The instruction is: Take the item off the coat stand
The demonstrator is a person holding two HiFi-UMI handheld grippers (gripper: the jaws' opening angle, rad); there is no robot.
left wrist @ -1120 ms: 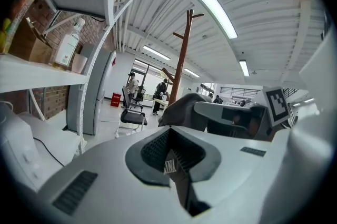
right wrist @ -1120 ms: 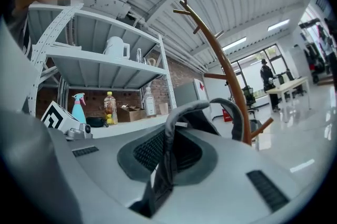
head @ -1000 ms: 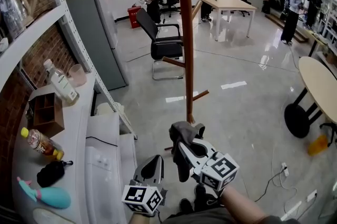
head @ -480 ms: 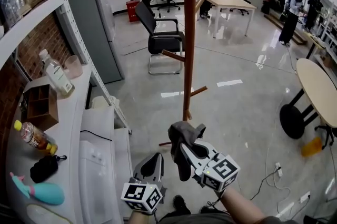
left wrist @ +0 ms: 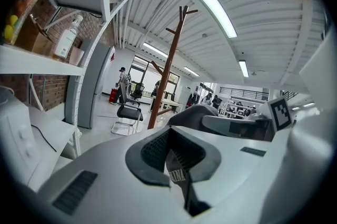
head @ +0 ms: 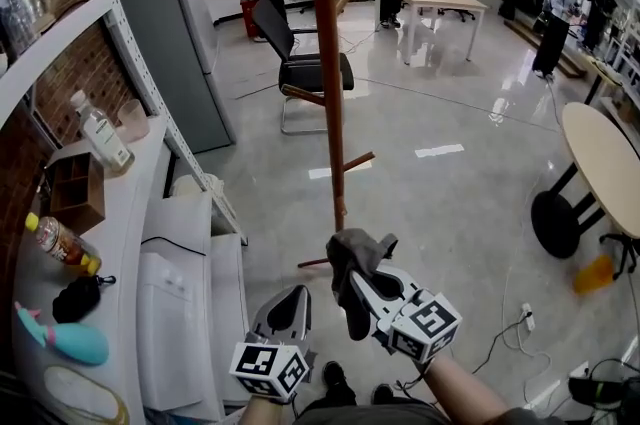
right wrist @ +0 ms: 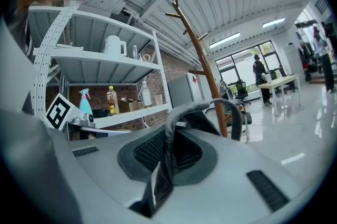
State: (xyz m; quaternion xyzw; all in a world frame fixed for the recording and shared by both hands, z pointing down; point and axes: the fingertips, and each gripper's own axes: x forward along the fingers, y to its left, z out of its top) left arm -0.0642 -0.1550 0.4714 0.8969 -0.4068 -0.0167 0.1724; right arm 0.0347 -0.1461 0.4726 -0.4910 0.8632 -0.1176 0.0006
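Head view: both claws sat low in the frame, side by side, tips pointing toward the coat stand (head: 328, 93).
Right claw (head: 356, 281): jaws almost closed, pinched on the grey cloth item (head: 352, 251).
Item: bunched over the right claw's tip, with a fold hanging down its left side (off the stand altogether, touching none of its pegs).
Right gripper view: the cloth ran down the seam between the two jaws, and a strap loop arched over the tip.
Left claw (head: 288, 311): jaws together, just left of the right claw and a little nearer the person, not touching the cloth.
Left gripper view: a small printed strip showed in the seam of the closed jaws; what it was could not be told.
Coat stand: a brown wooden pole with angled pegs, upright on the glossy floor, ahead of both claws and well apart from them.
Shelf (head: 130, 213): white, to the left of the left claw, carrying a clear bottle (head: 98, 135), a drink bottle (head: 60, 245), a black pouch (head: 75, 298) and a teal spray bottle (head: 60, 341).
Chair (head: 300, 63): black, beyond the stand.
Round table (head: 605, 163): far to the right of the right claw.
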